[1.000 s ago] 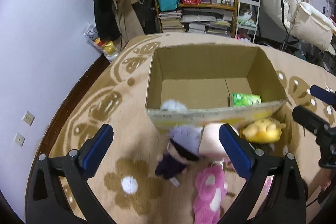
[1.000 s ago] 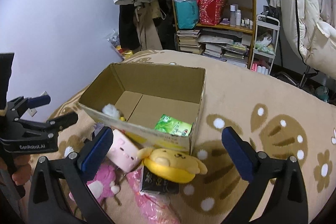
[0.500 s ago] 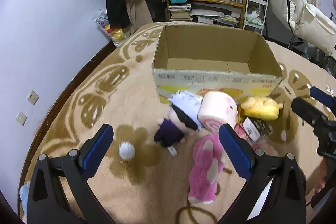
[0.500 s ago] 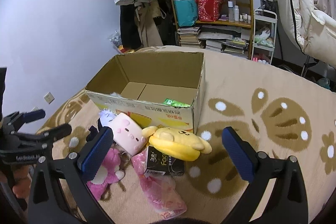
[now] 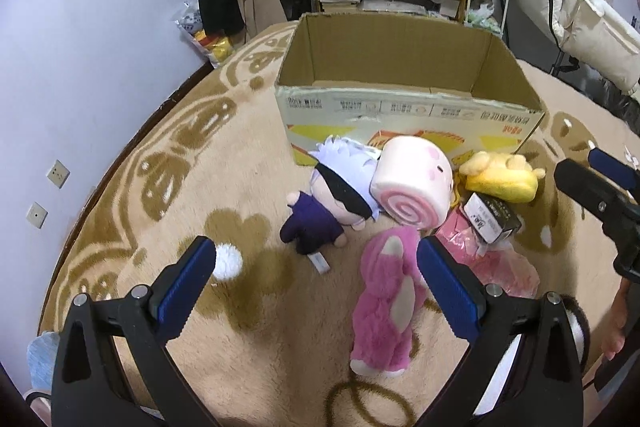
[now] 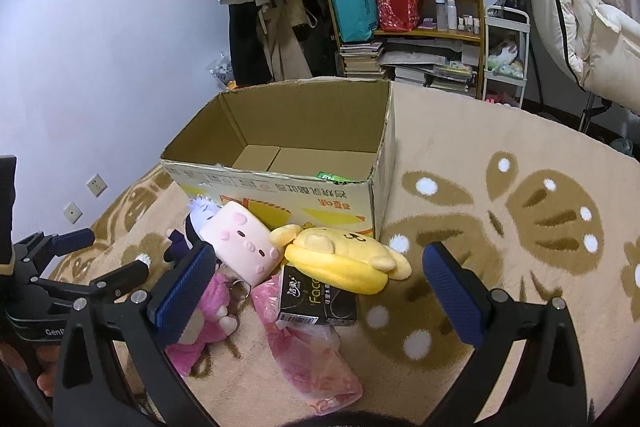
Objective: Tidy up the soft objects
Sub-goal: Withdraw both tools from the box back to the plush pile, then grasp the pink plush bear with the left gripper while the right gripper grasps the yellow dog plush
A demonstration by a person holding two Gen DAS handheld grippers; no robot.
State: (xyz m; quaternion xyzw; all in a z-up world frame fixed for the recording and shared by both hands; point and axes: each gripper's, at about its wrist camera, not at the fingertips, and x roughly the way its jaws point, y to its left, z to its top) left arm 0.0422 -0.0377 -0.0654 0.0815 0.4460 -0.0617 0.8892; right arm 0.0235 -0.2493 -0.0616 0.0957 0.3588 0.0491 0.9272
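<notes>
Both the left gripper (image 5: 316,275) and the right gripper (image 6: 318,281) are held wide apart with nothing between the pads. Just beyond, a pink bear plush (image 5: 390,301), a pink roll plush (image 5: 412,187), a white-haired doll (image 5: 340,187) and a yellow dog plush (image 6: 348,253) are clustered on the carpet (image 5: 256,331) against the cardboard box (image 5: 400,111).
</notes>
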